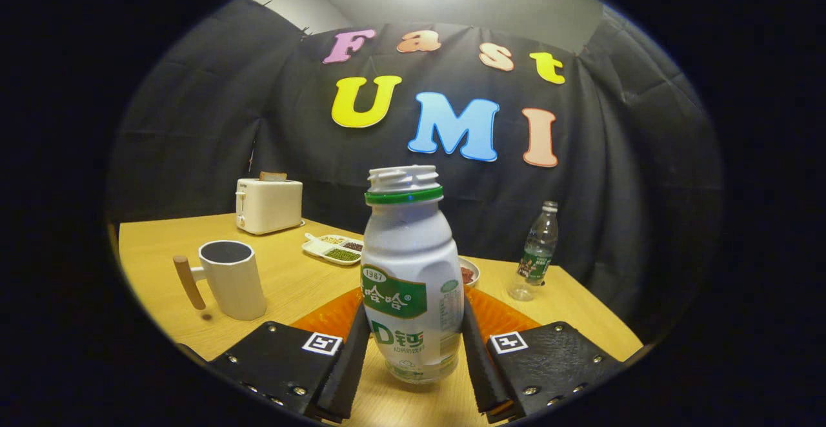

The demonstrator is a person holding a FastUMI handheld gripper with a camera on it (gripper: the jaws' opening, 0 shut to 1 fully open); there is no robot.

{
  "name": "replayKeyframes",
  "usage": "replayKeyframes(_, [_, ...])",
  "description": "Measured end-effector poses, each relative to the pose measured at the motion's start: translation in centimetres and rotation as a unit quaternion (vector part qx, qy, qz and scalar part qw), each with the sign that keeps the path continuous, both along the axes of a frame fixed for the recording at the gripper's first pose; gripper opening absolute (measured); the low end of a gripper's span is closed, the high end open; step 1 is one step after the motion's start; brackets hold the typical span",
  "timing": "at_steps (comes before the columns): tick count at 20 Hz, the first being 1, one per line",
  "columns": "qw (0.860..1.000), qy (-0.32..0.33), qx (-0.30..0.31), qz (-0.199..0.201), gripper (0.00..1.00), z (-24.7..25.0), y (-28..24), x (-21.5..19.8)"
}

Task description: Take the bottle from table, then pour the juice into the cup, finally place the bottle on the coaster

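Bottle squeezed in the claw

Claw [412, 349] pinches the white bottle [412, 285], both fingers [345, 362] pressing on its lower sides. It stands upright, cap on, its base close over the wooden tabletop [290, 278], with the orange coaster [329, 316] just behind it. Off to the left sits the white cup [232, 278] with a wooden handle. Further back, a toaster [268, 204], a divided dish [332, 248] and a clear water bottle [535, 256] at right.
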State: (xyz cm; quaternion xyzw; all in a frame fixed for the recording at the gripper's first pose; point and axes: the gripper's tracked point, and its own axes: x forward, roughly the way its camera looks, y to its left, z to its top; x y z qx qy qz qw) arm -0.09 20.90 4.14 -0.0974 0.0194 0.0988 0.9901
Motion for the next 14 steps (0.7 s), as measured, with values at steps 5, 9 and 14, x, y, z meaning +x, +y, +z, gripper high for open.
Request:
replayKeyframes(5, [0.993, -0.058, -0.097, -0.013, 0.69, 2.9, 0.8, 0.7])
replayKeyframes(9, [0.978, -0.098, -0.184, -0.019, 0.69, 4.2, 2.3, 0.9])
replayKeyframes(14, [0.941, -0.145, -0.305, -0.013, 0.69, 4.9, 4.9, 0.9])
